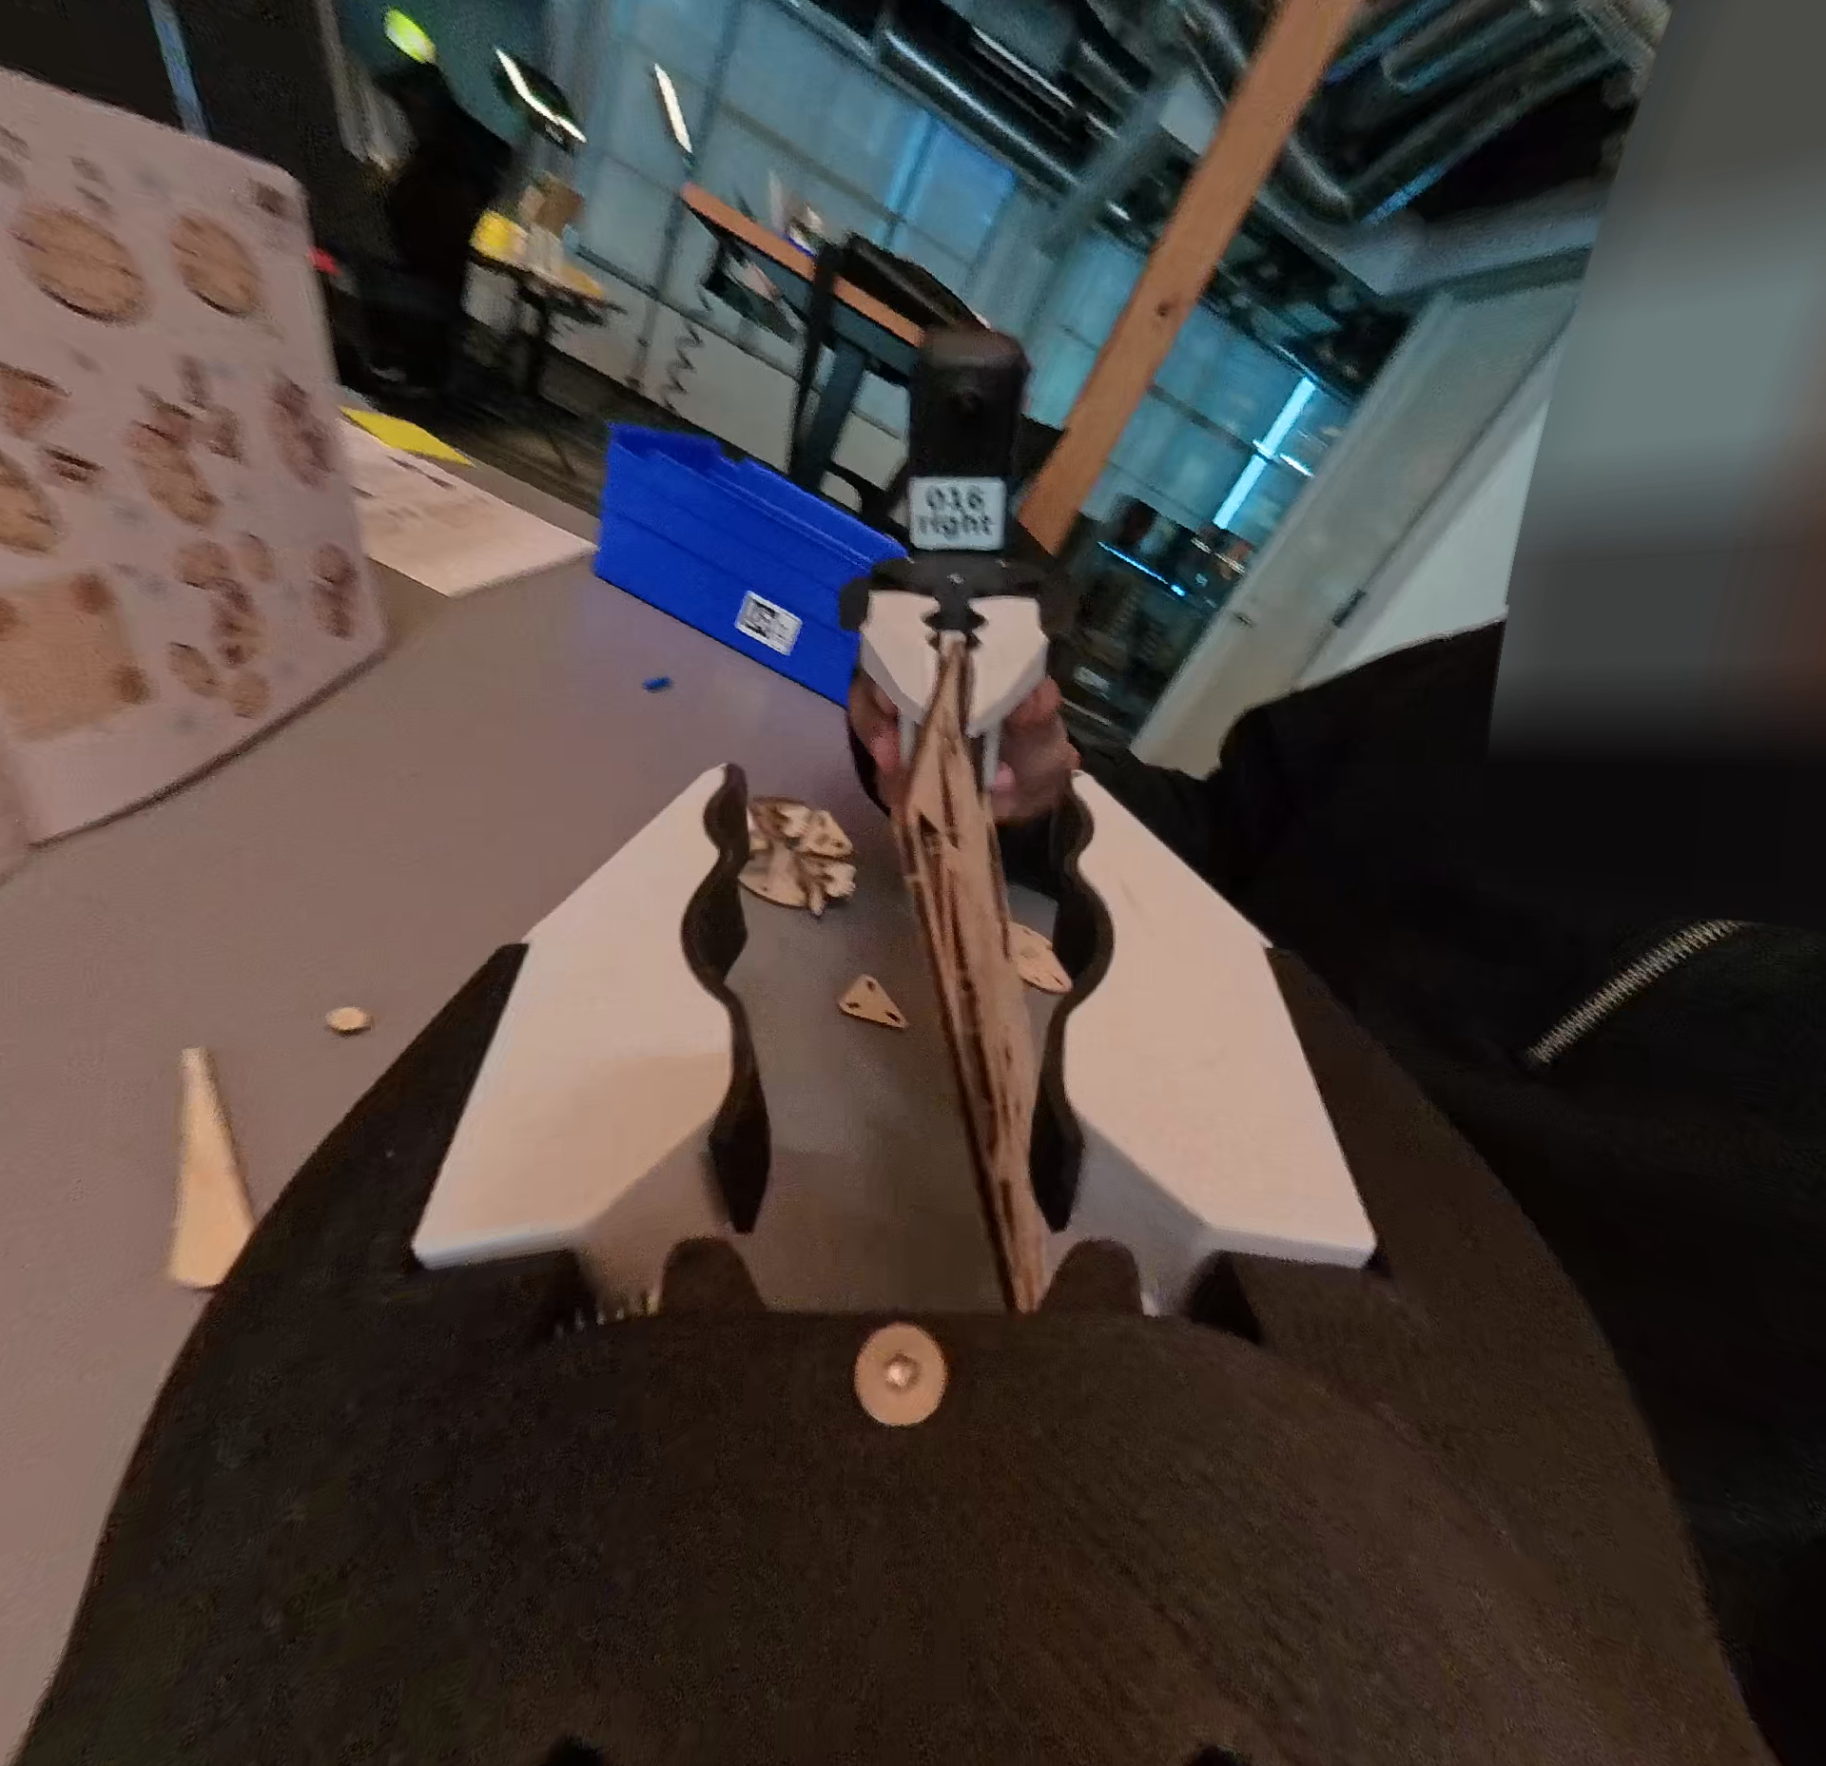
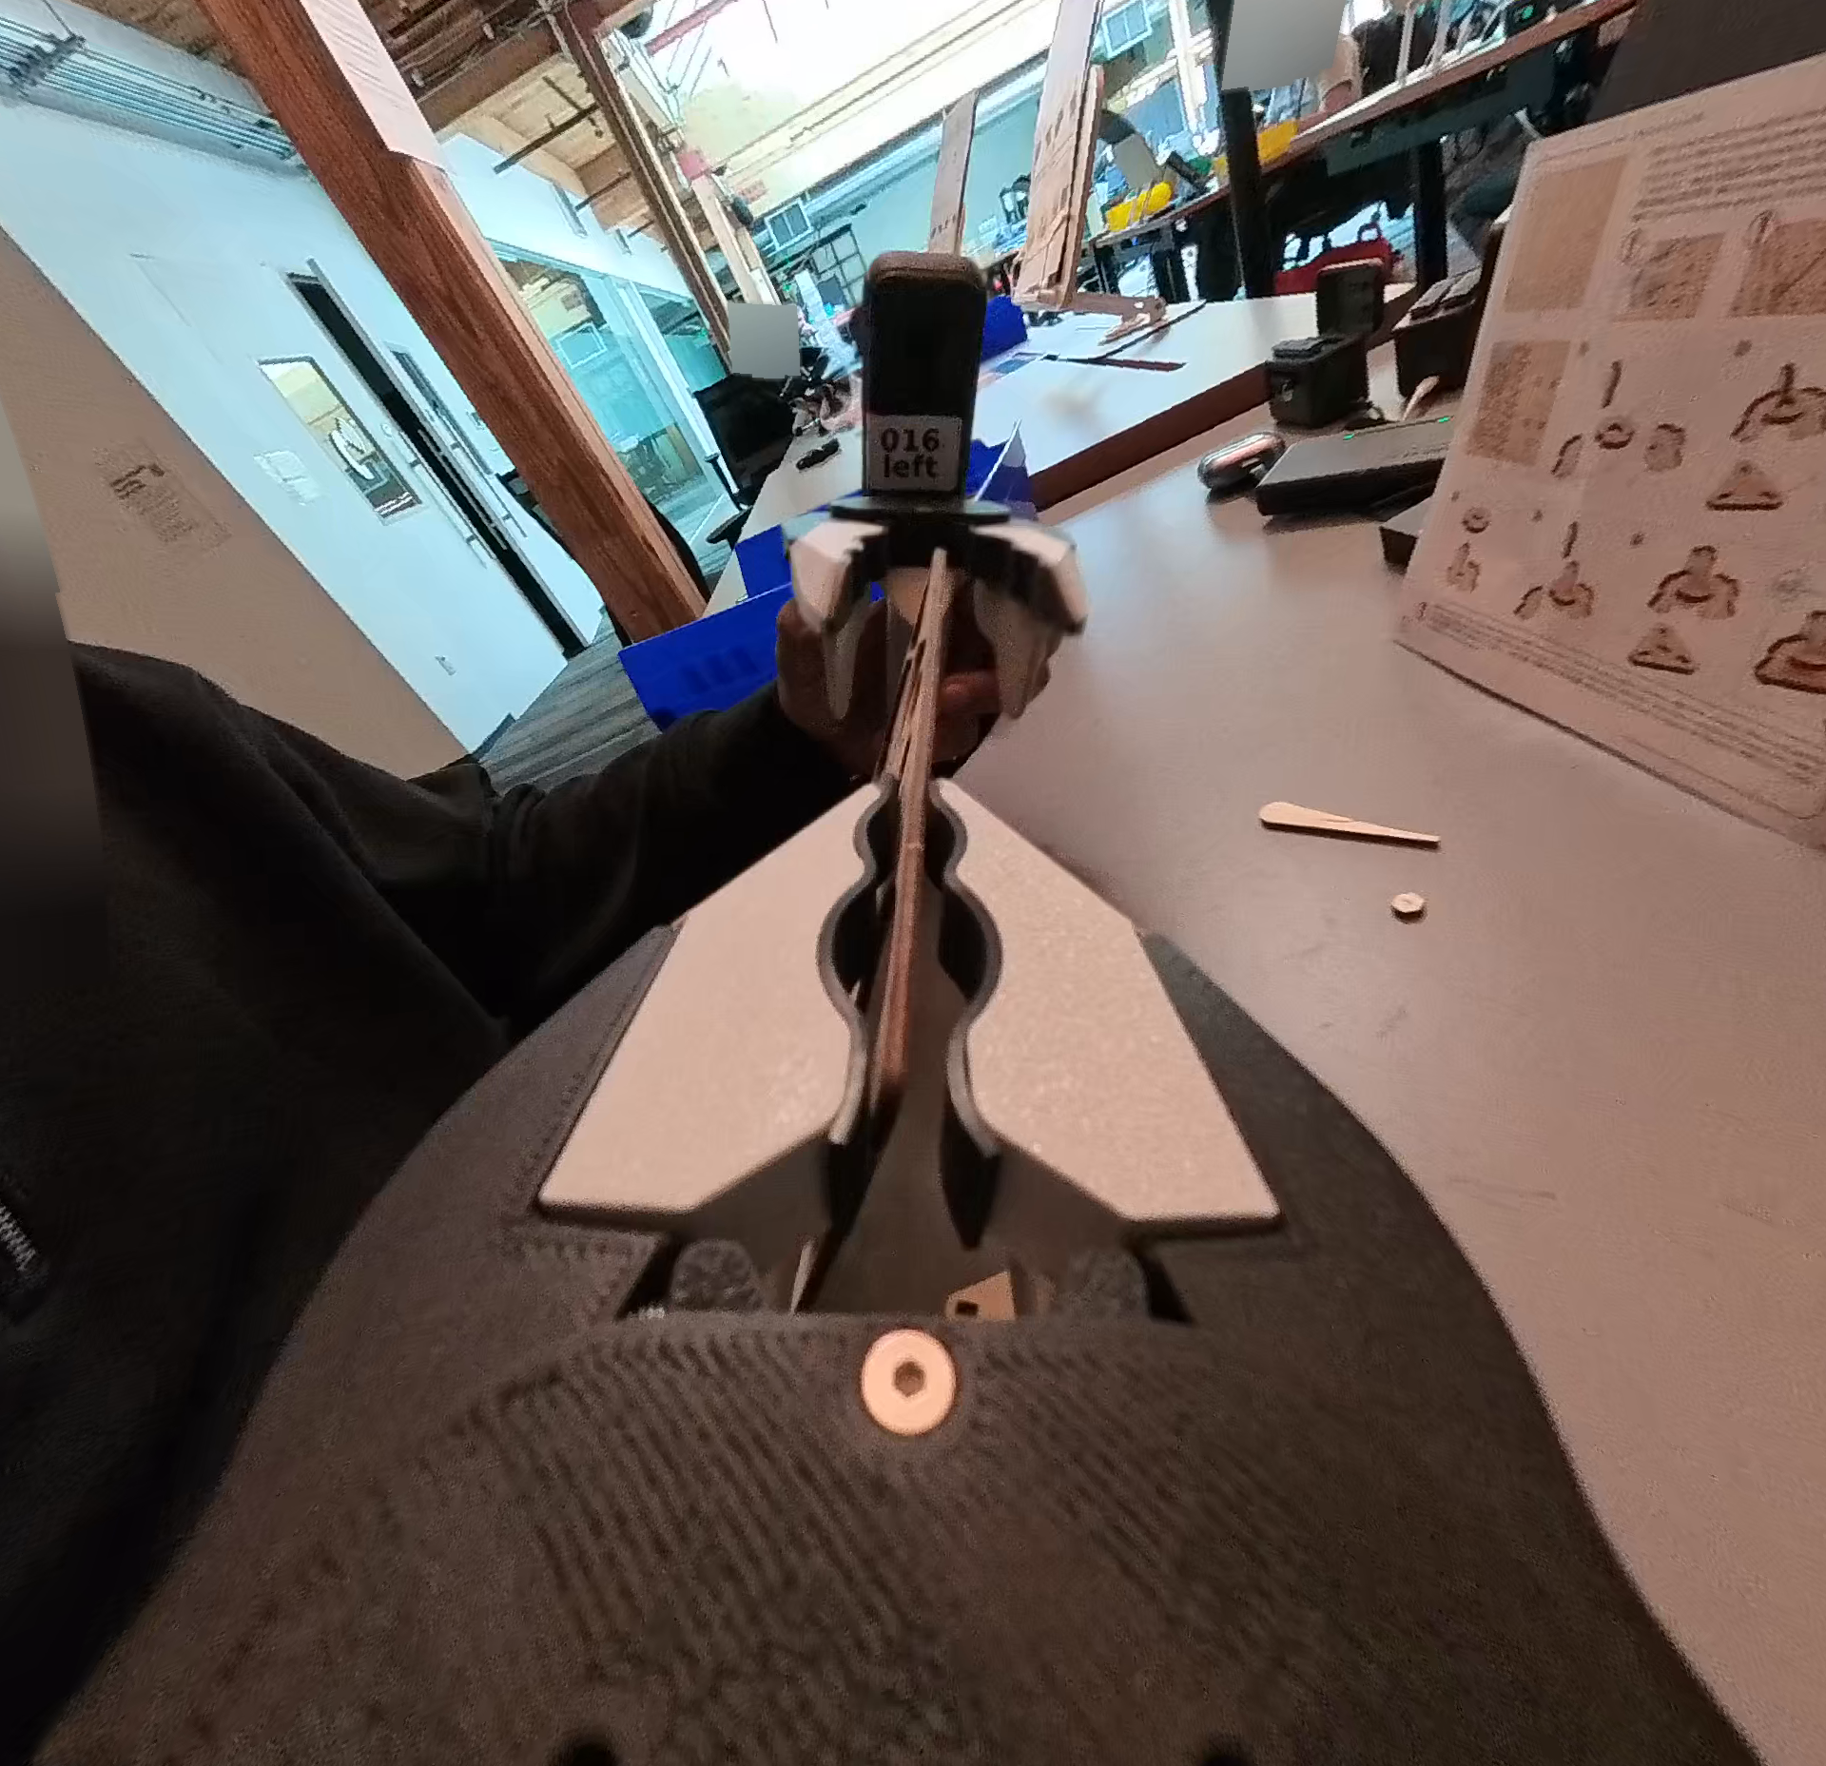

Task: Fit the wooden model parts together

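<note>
A thin laser-cut wooden sheet [image 1: 963, 928] is held edge-on above the grey table [image 1: 494, 731]. My right gripper [image 2: 907, 819] is shut on one end of this sheet [image 2: 904, 928]; the left wrist view also shows the right gripper [image 1: 949, 760] clamped on the sheet's far end. My left gripper [image 1: 899, 800] is wide open. The sheet passes between its fingers, close to the right finger [image 1: 1166, 1027], and the pads do not clamp it. The right wrist view shows the left gripper [image 2: 929, 706] open around the sheet's other end.
Loose wooden pieces lie on the table: a cluster [image 1: 795, 854], a small triangle [image 1: 871, 1002], a disc [image 1: 348, 1020] and a tapered piece [image 1: 206, 1165]. A blue bin [image 1: 711, 533] stands behind. A printed instruction sheet [image 2: 1630, 434] leans at the right, with black devices [image 2: 1354, 464] beyond. One gripper's finger ends stand about 7 cm off the other's. It is some 15 cm from my right tips to the small triangle [image 1: 871, 1002].
</note>
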Demonstrator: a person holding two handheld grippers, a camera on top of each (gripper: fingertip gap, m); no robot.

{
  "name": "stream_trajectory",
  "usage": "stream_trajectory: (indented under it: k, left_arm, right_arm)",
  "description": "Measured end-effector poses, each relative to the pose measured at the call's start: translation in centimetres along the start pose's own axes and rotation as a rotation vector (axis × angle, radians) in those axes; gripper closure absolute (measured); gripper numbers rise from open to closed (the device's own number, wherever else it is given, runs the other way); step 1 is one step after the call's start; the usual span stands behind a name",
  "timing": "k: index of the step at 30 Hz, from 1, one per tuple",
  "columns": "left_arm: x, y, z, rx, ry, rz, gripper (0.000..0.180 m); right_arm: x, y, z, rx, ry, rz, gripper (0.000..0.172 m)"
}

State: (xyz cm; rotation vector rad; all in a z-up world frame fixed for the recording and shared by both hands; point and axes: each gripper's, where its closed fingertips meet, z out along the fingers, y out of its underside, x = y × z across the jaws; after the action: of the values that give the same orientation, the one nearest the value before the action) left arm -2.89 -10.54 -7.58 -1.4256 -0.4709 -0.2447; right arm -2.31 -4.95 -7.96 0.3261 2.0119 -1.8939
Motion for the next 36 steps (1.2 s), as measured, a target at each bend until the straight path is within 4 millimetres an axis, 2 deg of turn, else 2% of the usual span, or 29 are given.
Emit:
stream_trajectory:
  k: [3,5,7,11,14,17,21,24,28,36]
  left_arm:
    - [0.0,-1.0,-0.5,0.037,-0.031,0.024,0.114]
    - [1.0,-0.6,0.1,0.000,0.012,0.024,0.113]
    - [1.5,0.9,1.2,-0.096,0.023,0.031,0.115]
    - [1.0,4.3,2.8,-0.265,-0.013,0.008,0.124]
    - [1.6,5.1,3.4,-0.294,0.035,-0.016,0.123]
    - [1.6,5.2,3.4,-0.294,0.047,-0.025,0.138]
    - [2.6,5.2,3.3,-0.298,0.116,-0.050,0.169]
    - [2.3,5.1,3.4,-0.287,0.105,-0.075,0.173]
    - [2.1,5.1,3.5,-0.282,0.098,-0.080,0.174]
    - [2.0,4.9,4.0,-0.283,0.026,0.012,0.178]
  right_arm:
    - [-0.5,0.5,0.5,-0.031,-0.027,0.007,0.169]
    - [-0.9,0.9,0.9,-0.050,-0.046,0.013,0.169]
    - [-1.1,1.3,1.2,-0.059,-0.055,0.022,0.169]
    - [-1.3,1.9,1.6,-0.082,-0.080,0.043,0.168]
    - [-1.3,2.4,1.8,-0.103,-0.082,0.046,0.167]
    - [-0.9,2.7,2.0,-0.113,-0.061,0.033,0.165]
    - [-0.6,2.3,1.9,-0.086,-0.037,0.002,0.161]
    - [0.0,1.6,1.4,-0.055,0.013,-0.043,0.158]
    - [0.3,1.9,1.2,-0.111,0.059,-0.068,0.155]
    - [0.1,2.1,0.8,-0.149,0.050,-0.009,0.160]
